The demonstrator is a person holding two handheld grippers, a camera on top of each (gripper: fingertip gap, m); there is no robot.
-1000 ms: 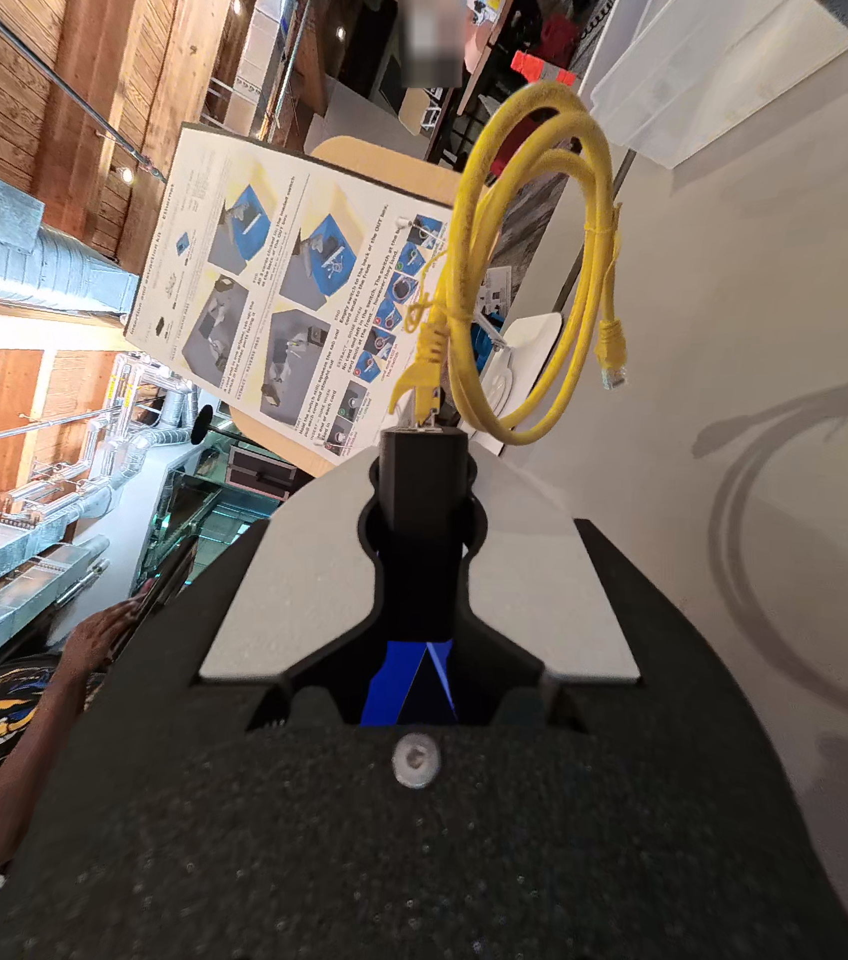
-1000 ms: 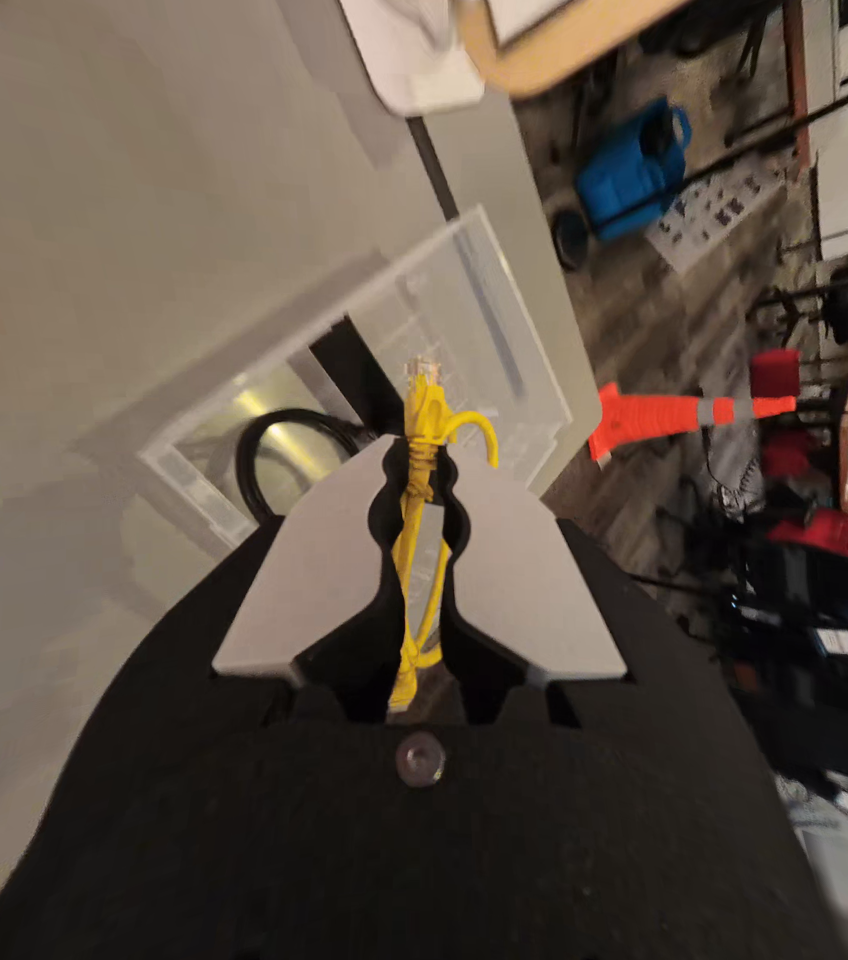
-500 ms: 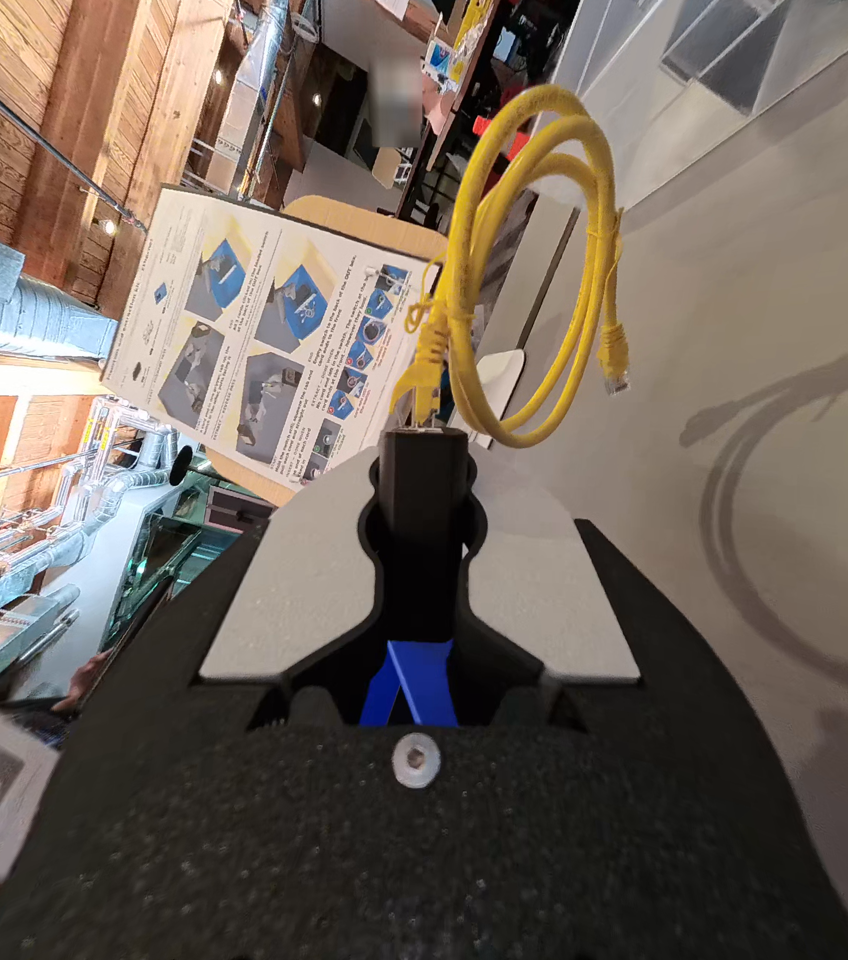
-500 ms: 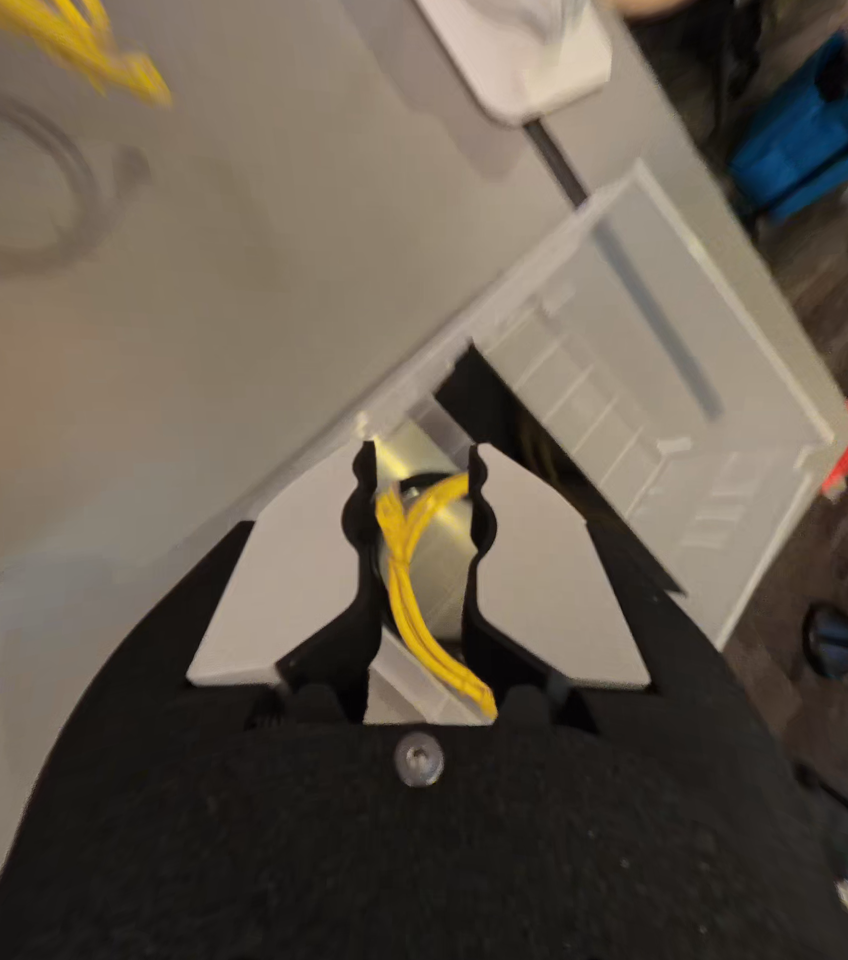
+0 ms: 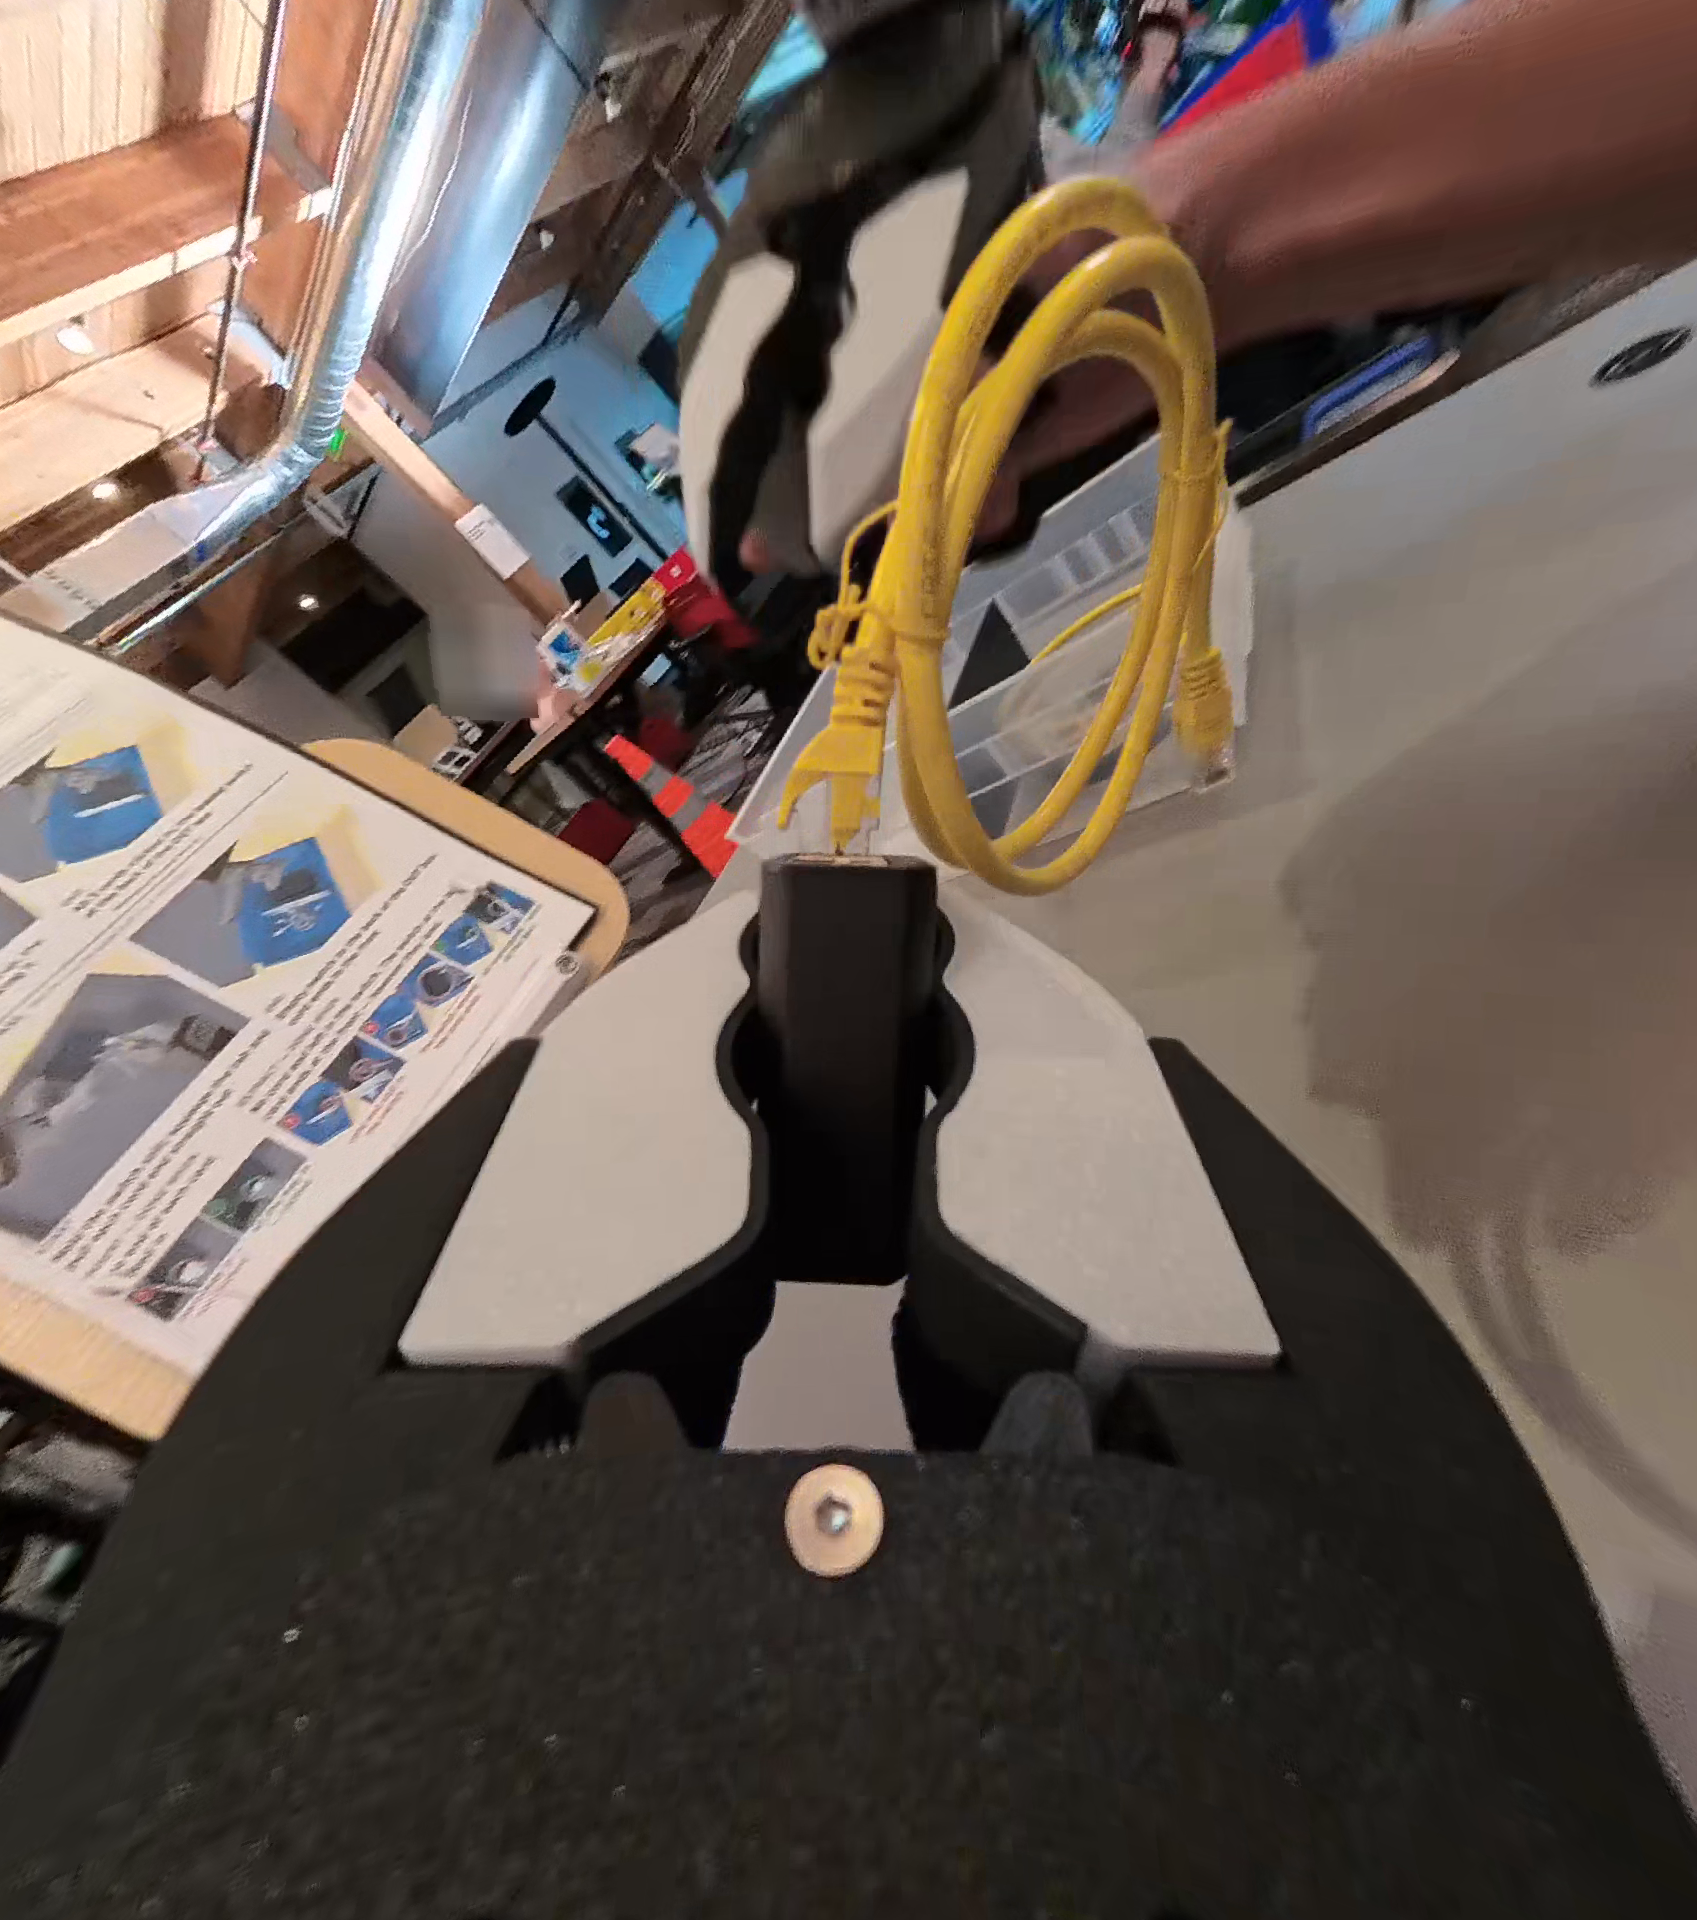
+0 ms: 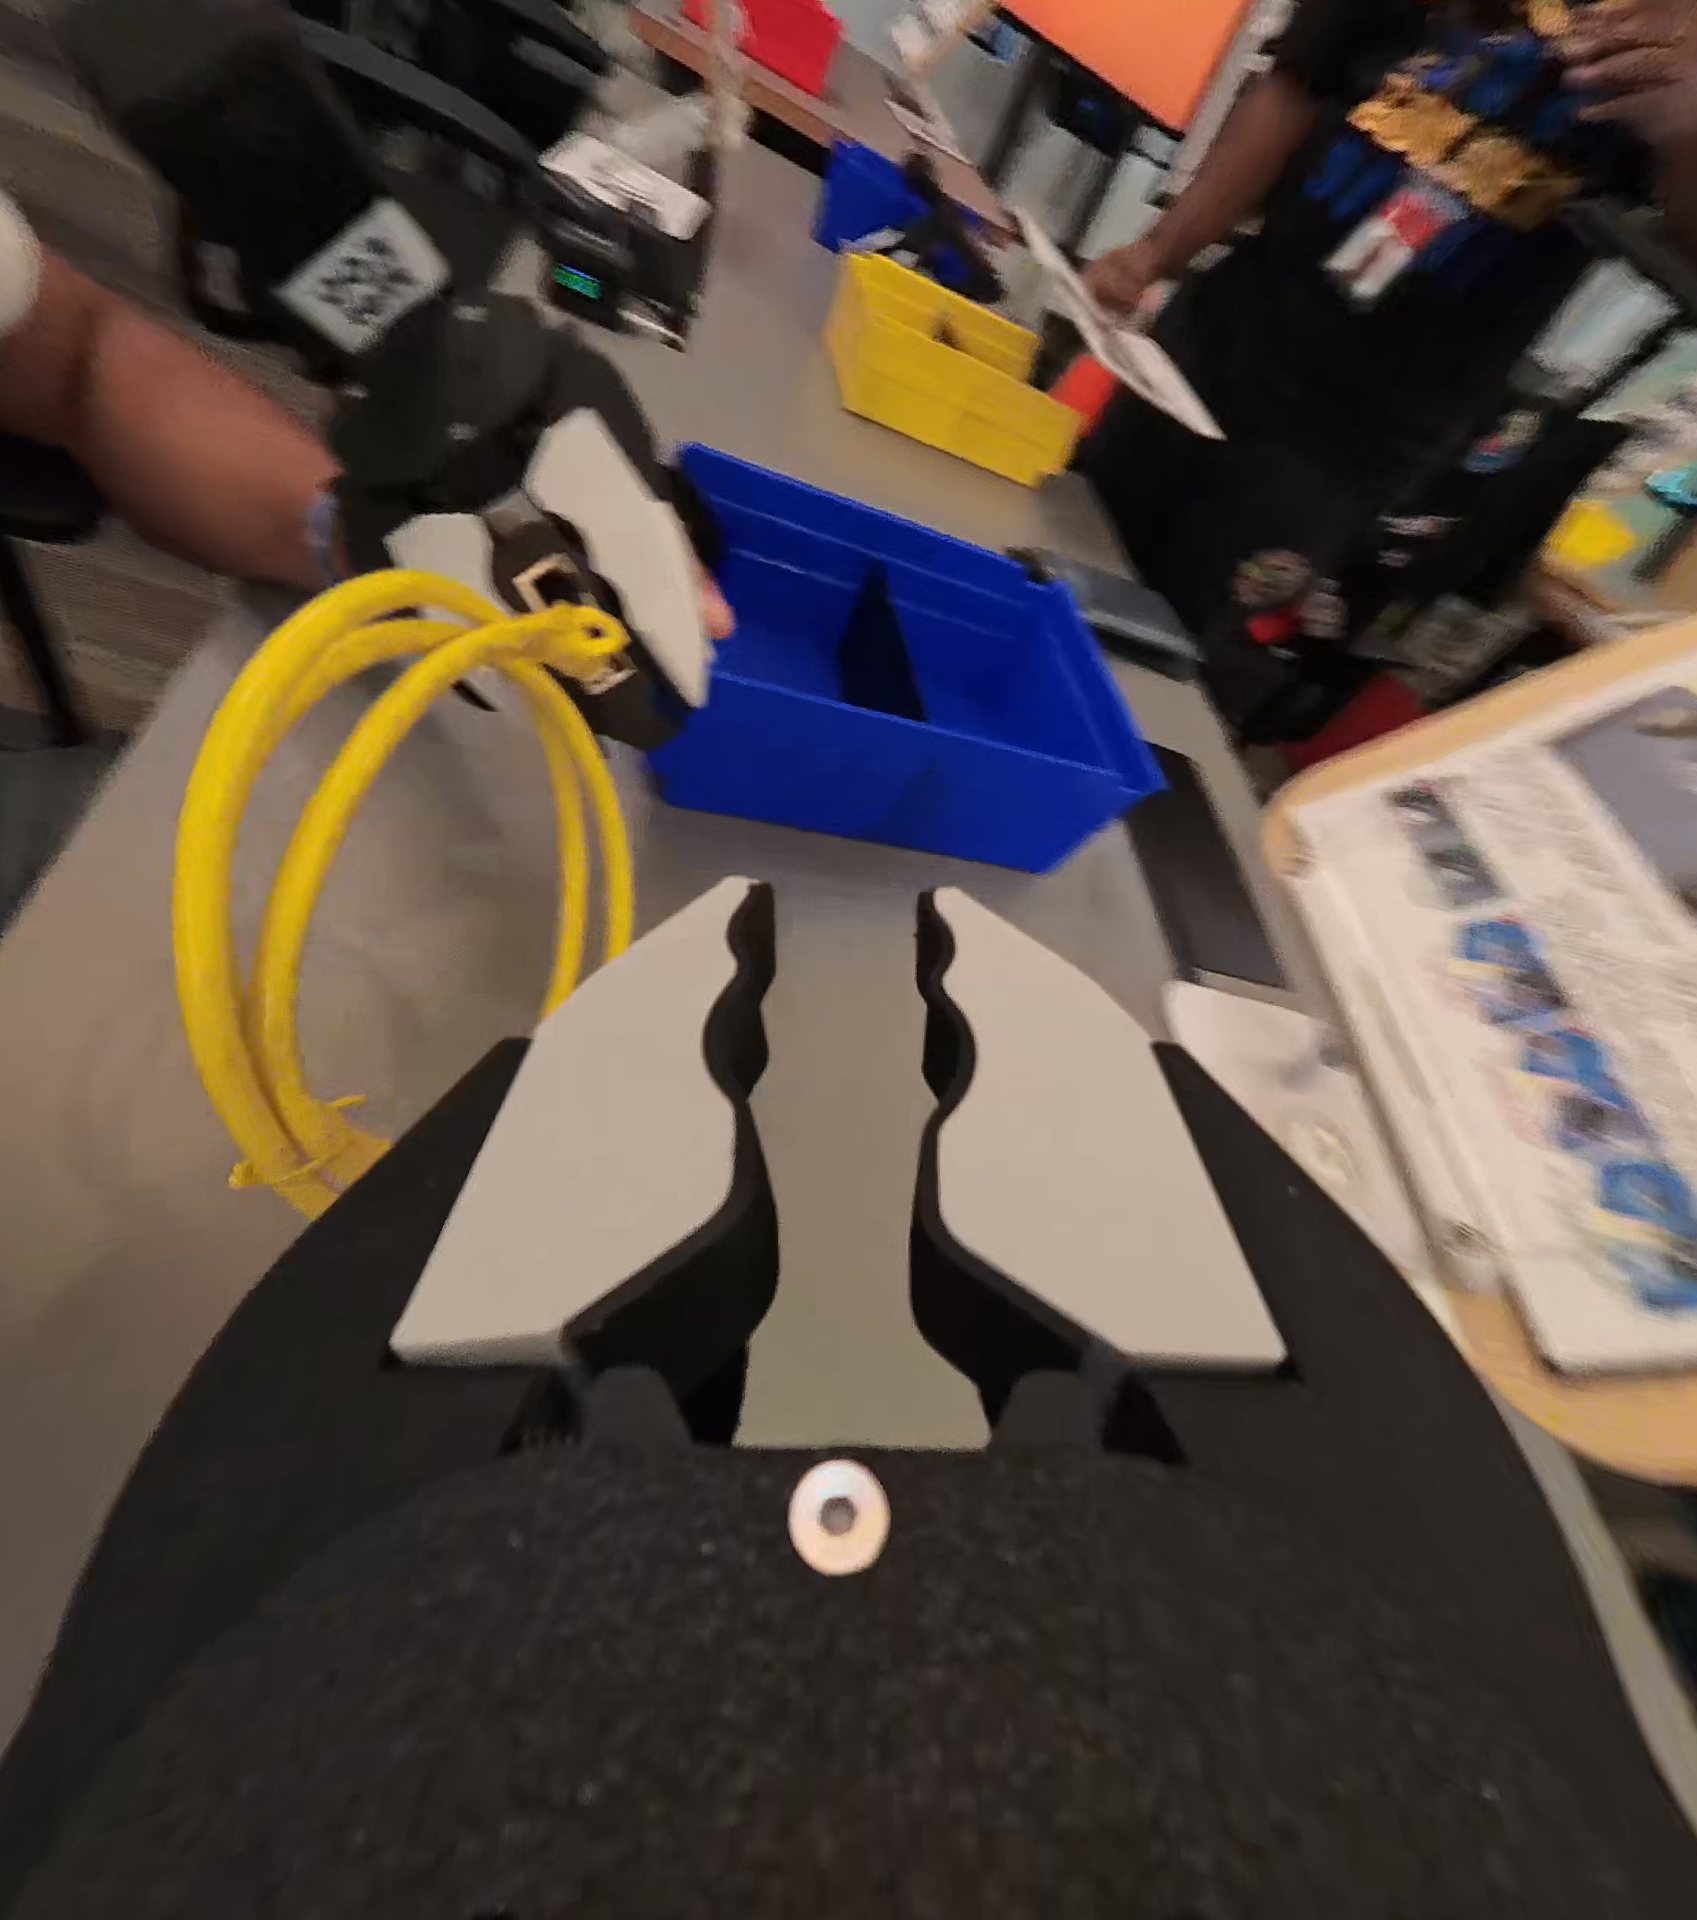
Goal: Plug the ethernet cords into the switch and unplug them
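Between the left gripper's [image 5: 846, 935] fingers sat a black switch [image 5: 844, 1060], a narrow black block clamped on both flanks, and it served as the landmark for everything else. Just above its port end a yellow ethernet cord [image 5: 1062, 540] hung in a tied coil, one plug with its yellow boot [image 5: 849, 727] pushed into the port and the other plug [image 5: 1202, 707] dangling free to the right of the switch. Behind the coil lay a clear plastic bin [image 5: 1083, 665] on the grey tabletop [image 5: 1498, 727], and to the left of the switch stood a printed instruction sheet on a wooden board [image 5: 200, 966].

From the right wrist view the switch appeared far off, held up by the left gripper [image 6: 584, 613] in front of a blue bin [image 6: 906, 717], the coil [image 6: 387, 862] drooping below it. The right gripper [image 6: 844, 925] was empty, its fingers narrowly apart with bare tabletop showing between them.

The cord looked light and limp, so pulling on the loops would likely only swing the coil. The stiff spot seemed to be the booted plug right at the switch; a grip there, squeezing the latch tab, would probably free it. The clear plug tips looked fragile and small.
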